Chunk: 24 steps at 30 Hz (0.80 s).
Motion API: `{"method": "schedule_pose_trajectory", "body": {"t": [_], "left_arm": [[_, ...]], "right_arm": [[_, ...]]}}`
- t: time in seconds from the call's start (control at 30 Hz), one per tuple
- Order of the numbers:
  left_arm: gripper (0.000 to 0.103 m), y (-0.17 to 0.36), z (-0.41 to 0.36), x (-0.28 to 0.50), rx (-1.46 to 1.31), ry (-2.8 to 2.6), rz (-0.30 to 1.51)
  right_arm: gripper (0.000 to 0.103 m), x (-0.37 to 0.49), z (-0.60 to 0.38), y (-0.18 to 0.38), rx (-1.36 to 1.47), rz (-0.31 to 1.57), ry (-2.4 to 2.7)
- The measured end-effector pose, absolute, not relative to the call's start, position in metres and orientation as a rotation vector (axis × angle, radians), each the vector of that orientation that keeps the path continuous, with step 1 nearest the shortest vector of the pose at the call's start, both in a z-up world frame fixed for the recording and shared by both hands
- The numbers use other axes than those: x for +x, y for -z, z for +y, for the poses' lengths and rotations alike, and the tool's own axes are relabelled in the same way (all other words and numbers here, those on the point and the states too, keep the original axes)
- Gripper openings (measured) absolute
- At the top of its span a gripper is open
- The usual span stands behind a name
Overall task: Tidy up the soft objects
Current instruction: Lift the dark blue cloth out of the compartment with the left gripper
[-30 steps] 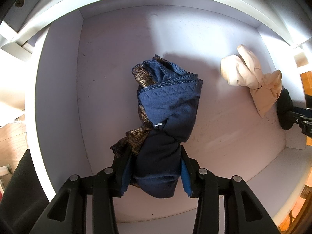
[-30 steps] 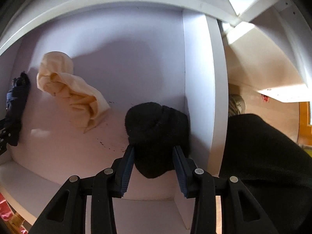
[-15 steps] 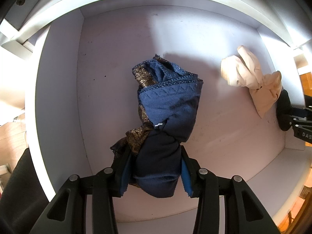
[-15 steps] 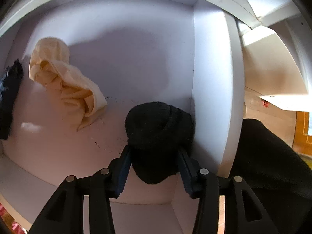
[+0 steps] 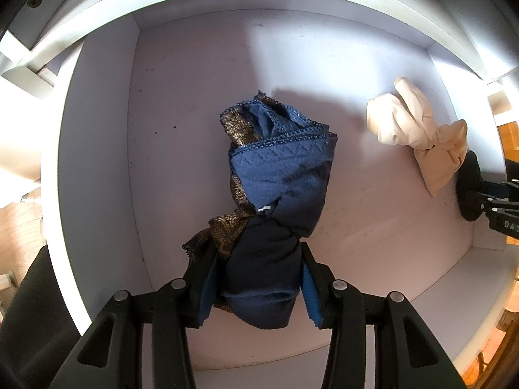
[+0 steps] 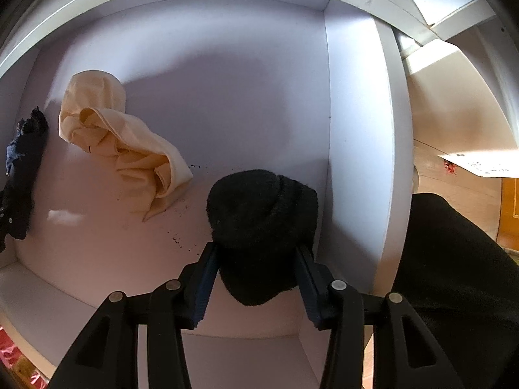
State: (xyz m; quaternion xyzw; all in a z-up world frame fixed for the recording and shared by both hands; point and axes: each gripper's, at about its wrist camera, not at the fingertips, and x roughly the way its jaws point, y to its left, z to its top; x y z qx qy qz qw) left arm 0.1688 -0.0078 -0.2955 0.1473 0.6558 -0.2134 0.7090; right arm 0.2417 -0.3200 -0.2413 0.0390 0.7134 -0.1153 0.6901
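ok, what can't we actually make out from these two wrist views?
- Left wrist view: the right gripper is cut off by the right edge; the black bundle is half hidden behind the cream bundle.
- Right wrist view: the blue bundle is squeezed against the left edge; the left gripper's tip is barely visible.
- Both views: the bundles' undersides and their contact with the drawer floor are hidden by the fabric.
- The person: only dark clothing shows.

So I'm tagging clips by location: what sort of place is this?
Probably a home: a white drawer or storage compartment holding knotted clothing, a navy bundle, a cream bundle and a black bundle.
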Motion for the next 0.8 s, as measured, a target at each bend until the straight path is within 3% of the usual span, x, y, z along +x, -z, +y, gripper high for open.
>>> {"method": "schedule_pose_trajectory", "body": {"t": [0.57, 0.8], "left_arm": [[0.052, 0.292, -0.003, 0.171, 0.286, 0.469, 1.441], [0.067, 0.282, -0.008, 0.165, 0.279, 0.512, 1.398]], "right_arm": [[0.042, 0.242, -0.295, 0.243, 0.061, 1.598, 0.239], [0.042, 0.244, -0.290, 0.238, 0.082, 1.598, 0.225]]}}
